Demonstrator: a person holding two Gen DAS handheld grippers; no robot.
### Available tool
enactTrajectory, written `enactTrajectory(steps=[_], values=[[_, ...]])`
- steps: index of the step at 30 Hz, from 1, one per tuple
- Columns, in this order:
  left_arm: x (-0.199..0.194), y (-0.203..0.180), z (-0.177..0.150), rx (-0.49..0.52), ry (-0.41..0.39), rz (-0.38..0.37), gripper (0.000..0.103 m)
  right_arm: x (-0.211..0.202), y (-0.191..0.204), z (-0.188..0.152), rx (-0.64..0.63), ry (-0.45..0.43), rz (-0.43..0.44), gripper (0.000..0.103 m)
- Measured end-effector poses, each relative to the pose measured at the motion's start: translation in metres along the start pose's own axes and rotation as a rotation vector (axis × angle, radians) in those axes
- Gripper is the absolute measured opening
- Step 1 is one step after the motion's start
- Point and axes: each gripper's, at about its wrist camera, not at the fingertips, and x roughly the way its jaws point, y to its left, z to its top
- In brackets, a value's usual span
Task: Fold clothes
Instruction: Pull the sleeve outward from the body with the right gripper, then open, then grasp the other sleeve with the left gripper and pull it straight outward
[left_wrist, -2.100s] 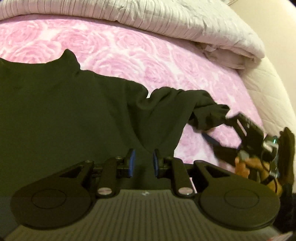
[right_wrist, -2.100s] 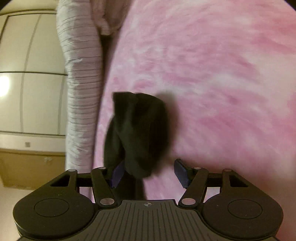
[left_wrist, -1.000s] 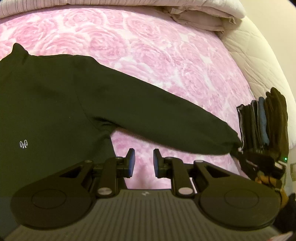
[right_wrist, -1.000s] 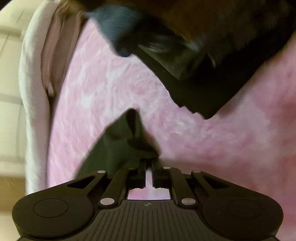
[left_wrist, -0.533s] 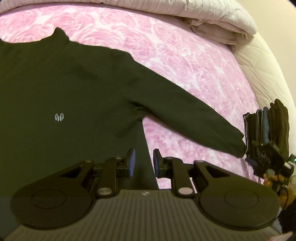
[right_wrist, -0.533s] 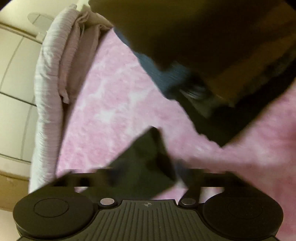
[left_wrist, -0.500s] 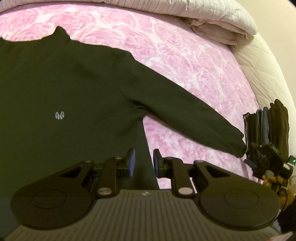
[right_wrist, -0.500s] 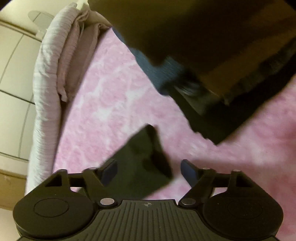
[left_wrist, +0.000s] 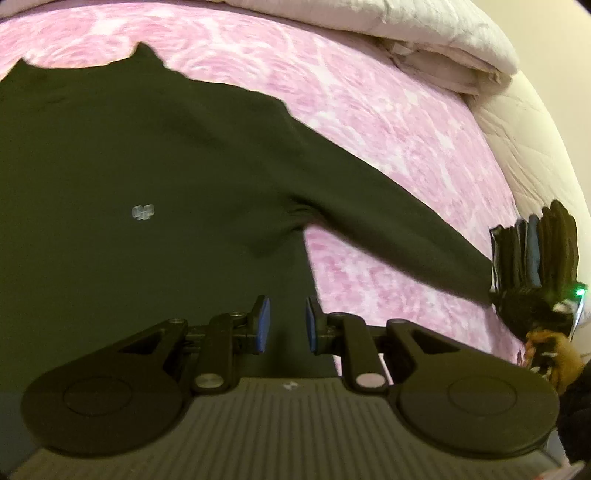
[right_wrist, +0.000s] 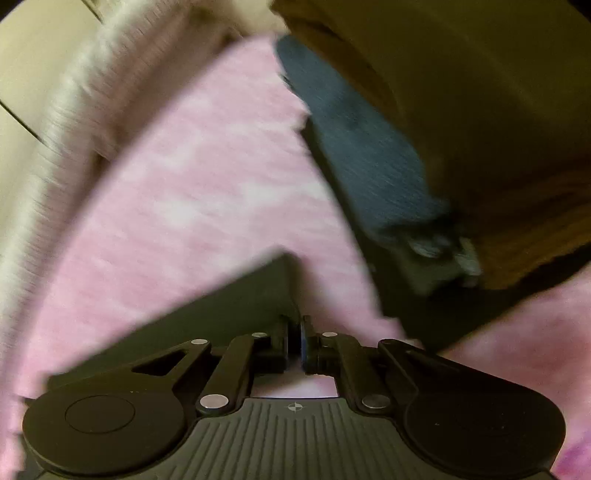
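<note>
We see the right gripper (right_wrist: 294, 341) pinched nearly closed on the sleeve cuff (right_wrist: 236, 306) of the dark sweatshirt (left_wrist: 147, 184), which lies flat on the pink bedsheet (left_wrist: 388, 122). The left gripper (left_wrist: 283, 325) hovers narrowly parted over the hem, holding nothing. Open sheet lies beyond the sleeve toward the folded duvet (left_wrist: 424, 37).

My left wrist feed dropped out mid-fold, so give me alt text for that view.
A dark long-sleeved top lies flat on a pink rose-print bedsheet, one sleeve stretched out to the right gripper, which holds its cuff. The left gripper is over the top's side edge, jaws slightly apart. A pale duvet is bunched behind.
</note>
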Motion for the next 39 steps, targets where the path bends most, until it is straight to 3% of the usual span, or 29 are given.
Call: enactTrajectory(steps=[2, 4, 6, 9, 12, 13, 16, 21, 26, 30, 34, 39], values=[[-0.014, 0.019, -0.006, -0.033, -0.017, 0.017, 0.015, 0.006, 0.005, -0.004, -0.056, 0.007, -0.094, 0.009], [-0.029, 0.04, -0.012, -0.069, -0.035, 0.035, 0.015, -0.004, 0.023, -0.007, -0.092, 0.01, -0.13, 0.016], [-0.045, 0.06, -0.019, -0.105, -0.054, 0.054, 0.016, -0.021, 0.051, -0.017, -0.132, 0.013, 0.004, 0.016], [-0.074, 0.099, -0.026, -0.16, -0.085, 0.092, 0.017, -0.035, 0.114, -0.056, -0.251, 0.087, 0.218, 0.016], [-0.109, 0.145, -0.028, -0.177, -0.132, 0.147, 0.022, -0.035, 0.192, -0.118, -0.366, 0.202, 0.368, 0.017], [-0.12, 0.162, -0.027, -0.176, -0.147, 0.168, 0.024, -0.034, 0.218, -0.14, -0.399, 0.24, 0.411, 0.022], [-0.149, 0.216, -0.019, -0.155, -0.176, 0.234, 0.026, -0.031, 0.281, -0.205, -0.462, 0.317, 0.448, 0.101], [-0.182, 0.304, 0.014, -0.044, -0.19, 0.356, 0.026, -0.041, 0.351, -0.299, -0.489, 0.32, 0.421, 0.103], [-0.18, 0.349, 0.069, 0.191, -0.196, 0.48, 0.027, -0.035, 0.391, -0.348, -0.443, 0.308, 0.334, 0.103], [-0.145, 0.354, 0.096, 0.398, -0.148, 0.576, 0.027, -0.03, 0.401, -0.352, -0.369, 0.291, 0.302, 0.103], [-0.107, 0.357, 0.111, 0.577, -0.121, 0.658, 0.029, -0.032, 0.409, -0.335, -0.359, 0.244, 0.255, 0.103], [-0.068, 0.361, 0.131, 0.629, -0.114, 0.671, 0.029, -0.02, 0.421, -0.318, -0.355, 0.228, 0.24, 0.103]])
